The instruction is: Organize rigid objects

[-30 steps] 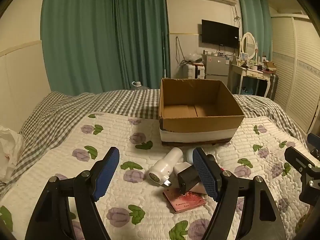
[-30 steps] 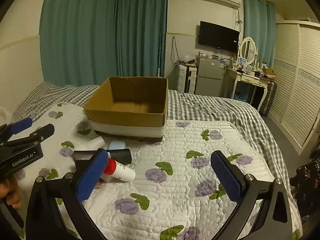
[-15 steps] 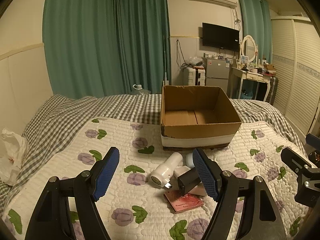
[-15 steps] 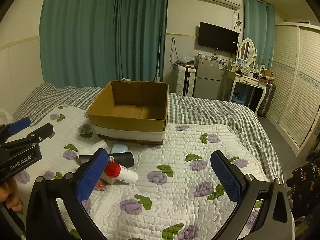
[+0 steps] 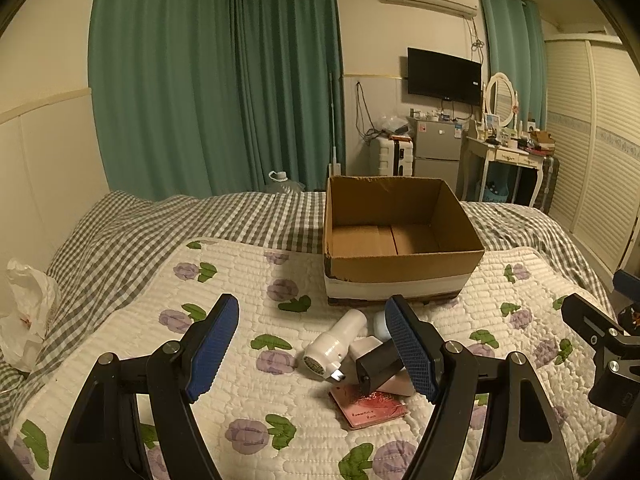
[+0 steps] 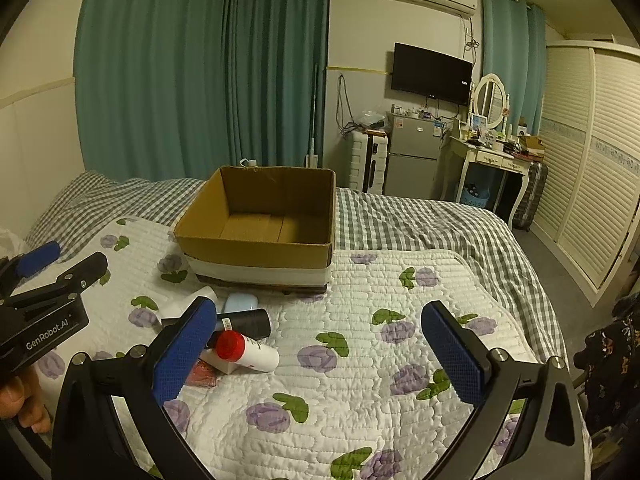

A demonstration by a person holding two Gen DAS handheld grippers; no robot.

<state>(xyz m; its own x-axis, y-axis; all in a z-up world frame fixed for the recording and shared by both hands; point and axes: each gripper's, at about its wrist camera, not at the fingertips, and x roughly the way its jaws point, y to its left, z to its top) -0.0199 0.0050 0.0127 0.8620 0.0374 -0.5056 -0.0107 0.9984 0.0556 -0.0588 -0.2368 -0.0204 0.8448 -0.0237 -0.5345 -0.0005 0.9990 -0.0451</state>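
Both the left gripper [image 5: 314, 344] and right gripper [image 6: 320, 354] gape empty above the quilt [image 6: 360, 380], cardboard box [image 5: 400, 268] beyond.

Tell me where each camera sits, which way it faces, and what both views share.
Left wrist: on the left gripper, above the quilt, facing the cardboard box and the far wall; its own open blue-padded fingers show, plus the right gripper at the right edge.
Right wrist: on the right gripper, further right, facing the same way; its open fingers show, plus the left gripper and a hand at the left edge.
Shared: the empty box, the pile of items before it, including the black cylinder, and the TV.
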